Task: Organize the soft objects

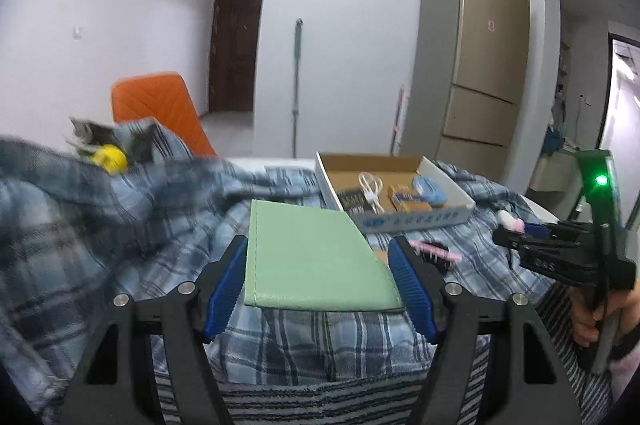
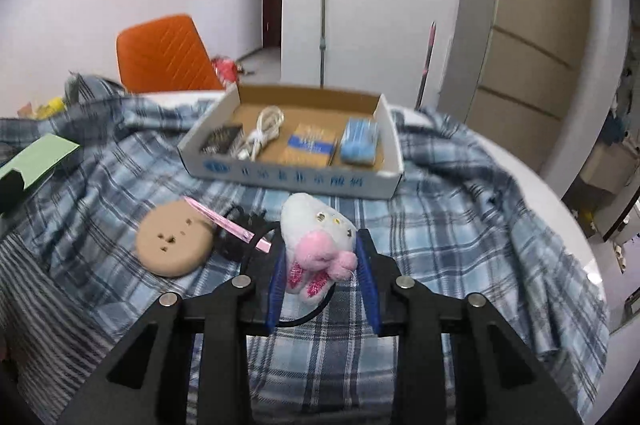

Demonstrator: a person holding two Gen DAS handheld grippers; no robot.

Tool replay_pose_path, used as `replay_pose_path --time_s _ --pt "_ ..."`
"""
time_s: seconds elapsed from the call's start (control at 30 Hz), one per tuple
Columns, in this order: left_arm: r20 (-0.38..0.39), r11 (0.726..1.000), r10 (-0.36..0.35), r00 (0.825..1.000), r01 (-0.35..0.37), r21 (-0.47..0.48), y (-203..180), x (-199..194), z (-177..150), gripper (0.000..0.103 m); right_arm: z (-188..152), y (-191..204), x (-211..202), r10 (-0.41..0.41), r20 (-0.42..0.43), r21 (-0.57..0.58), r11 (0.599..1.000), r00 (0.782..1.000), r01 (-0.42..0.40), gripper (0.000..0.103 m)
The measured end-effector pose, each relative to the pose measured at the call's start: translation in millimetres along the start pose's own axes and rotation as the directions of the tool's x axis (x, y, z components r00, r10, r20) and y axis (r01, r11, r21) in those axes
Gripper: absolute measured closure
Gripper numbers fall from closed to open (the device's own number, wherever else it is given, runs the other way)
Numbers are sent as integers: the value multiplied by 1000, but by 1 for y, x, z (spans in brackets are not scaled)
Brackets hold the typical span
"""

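Left gripper (image 1: 318, 271) fingers pinch green pouch (image 1: 314, 259) edges, held above plaid cloth (image 1: 132, 225). Right gripper (image 2: 323, 275) fingers clamp white-pink plush toy (image 2: 318, 245), raised near cardboard tray (image 2: 296, 175).

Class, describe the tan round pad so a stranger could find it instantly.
Start at the cardboard tray on the plaid cloth. Nearer the camera and left of the plush toy lies the tan round pad: flat, disc-shaped, with small holes, unlike the pink strip touching it.

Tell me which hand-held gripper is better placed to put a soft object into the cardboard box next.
Right. Its hand-held gripper already holds the plush toy, facing the cardboard box just ahead.
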State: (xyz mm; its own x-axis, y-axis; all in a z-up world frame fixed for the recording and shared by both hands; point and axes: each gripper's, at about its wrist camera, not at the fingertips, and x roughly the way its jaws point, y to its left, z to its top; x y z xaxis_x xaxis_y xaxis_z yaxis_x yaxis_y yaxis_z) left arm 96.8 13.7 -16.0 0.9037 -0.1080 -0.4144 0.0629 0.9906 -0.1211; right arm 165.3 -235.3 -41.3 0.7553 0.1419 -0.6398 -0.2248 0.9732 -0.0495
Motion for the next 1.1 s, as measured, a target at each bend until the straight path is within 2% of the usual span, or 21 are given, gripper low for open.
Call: replay_pose_path --time_s 0.03,0.17,0.23,0.3,0.4,0.5,0.6,0.67,0.7,0.73,0.83,0.9,1.0,1.1 --pt "24 1000 -7 1000 7 2 -3 -9 6 43 4 1 -8 9 23 -4 1000 1000 -9 72" --pt "79 999 -45 996 43 29 -17 -34 32 43 27 7 -48 34 144 -19 999 989 -31 72" --pt "108 998 -43 993 38 51 -25 -42 44 45 42 7 -64 52 199 -8 999 979 -52 72" --pt "115 996 -67 991 61 59 -30 -45 57 48 56 6 -78 74 246 3 997 966 -77 72" --pt "112 996 -83 990 78 53 -34 -45 70 48 67 8 -91 71 291 -6 997 954 -73 72" --pt "77 998 -49 996 45 49 -32 -41 68 47 66 9 -87 82 267 9 996 960 -87 72" --pt "16 999 -38 999 39 -16 -19 -35 54 32 53 9 -77 87 226 32 995 970 -96 72" --pt "-35 999 -27 999 26 -37 -12 -29 41 28 40 5 -71 89 197 53 993 976 -102 72" --pt "-59 999 -9 998 7 -35 -10 -26 34 19 34 3 -68 94 183 63 992 979 -107 72" --pt "-85 999 8 996 -11 -32 -8 -22 29 14 28 2 -65 97 172 72 991 980 -110 72" --pt "-199 999 38 979 -43 -20 -6 -5 10 14 13 0 -57 93 148 100 989 985 -109 72" --pt "-270 999 27 962 -34 -20 -6 8 -2 14 6 -4 -52 99 135 120 986 986 -115 72" --pt "-328 1000 8 945 -10 -5 -5 21 -14 14 1 -9 -45 112 118 134 983 987 -127 72" --pt "-363 997 11 932 15 70 -2 34 -14 14 -3 -10 -40 106 111 117 986 988 -119 72"
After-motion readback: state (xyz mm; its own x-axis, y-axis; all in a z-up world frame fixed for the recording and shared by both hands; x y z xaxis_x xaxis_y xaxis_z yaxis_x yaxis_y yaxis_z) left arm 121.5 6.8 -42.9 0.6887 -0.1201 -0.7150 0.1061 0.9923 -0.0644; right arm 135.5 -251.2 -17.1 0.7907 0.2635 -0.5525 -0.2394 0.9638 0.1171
